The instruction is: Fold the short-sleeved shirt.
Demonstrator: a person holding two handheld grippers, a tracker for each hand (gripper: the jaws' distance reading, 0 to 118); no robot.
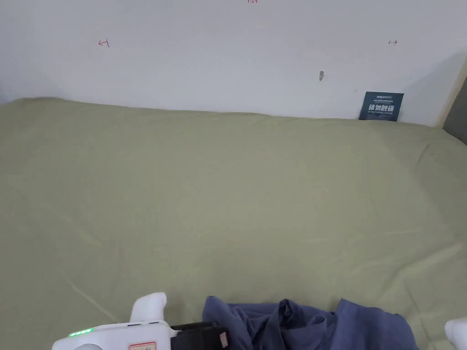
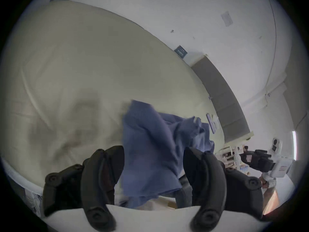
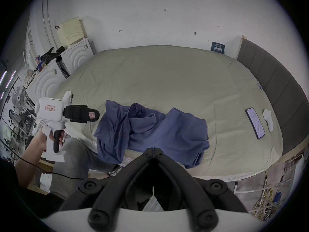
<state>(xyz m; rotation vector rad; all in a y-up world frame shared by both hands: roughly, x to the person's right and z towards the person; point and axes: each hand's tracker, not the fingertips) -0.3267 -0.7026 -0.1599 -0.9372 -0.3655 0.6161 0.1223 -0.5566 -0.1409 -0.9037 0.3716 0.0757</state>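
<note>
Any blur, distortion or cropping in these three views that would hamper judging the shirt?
Head view: sharp, evenly lit, but the shirt is cut off at the bottom edge. Left gripper view: fisheye with dark vignette, shirt and bed smeared by motion blur. Right gripper view: same fisheye bending, yet crisp; the whole crumpled shirt shows.

One blue shirt (image 3: 150,131), one bed (image 3: 167,78), two grippers, one phone (image 3: 255,123), one wall sign (image 3: 217,47)

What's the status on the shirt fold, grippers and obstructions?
Left gripper open, fingers either side of shirt edge. Right gripper shut, empty. Crumpled blue short-sleeved shirt unfolded on green bed sheet. Black smartphone off to the side.
</note>
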